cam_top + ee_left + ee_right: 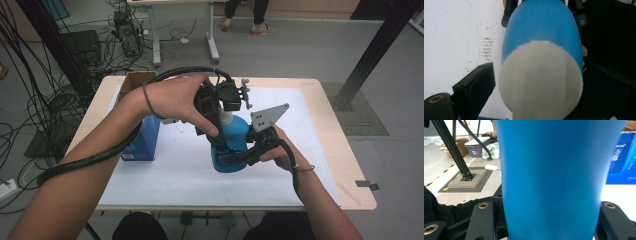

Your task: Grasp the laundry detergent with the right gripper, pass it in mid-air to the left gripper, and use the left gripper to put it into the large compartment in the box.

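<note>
Over the bench (320, 150), the right gripper (235, 159) is clamping the blue bottle (232, 142) steady while the left gripper's (216, 131) fingers are straddling its white cap (541, 80) (contact unclear), probably to unscrew.

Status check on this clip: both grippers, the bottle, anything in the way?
Right gripper shut on blue bottle, low on its body. Left gripper over white cap, jaws either side; grip unclear. Blue box beside it, apart.

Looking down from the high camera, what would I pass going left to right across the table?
Cardboard box → blue carton → left gripper → blue bottle → right gripper, clamped on the bottle's body → right hand.
</note>
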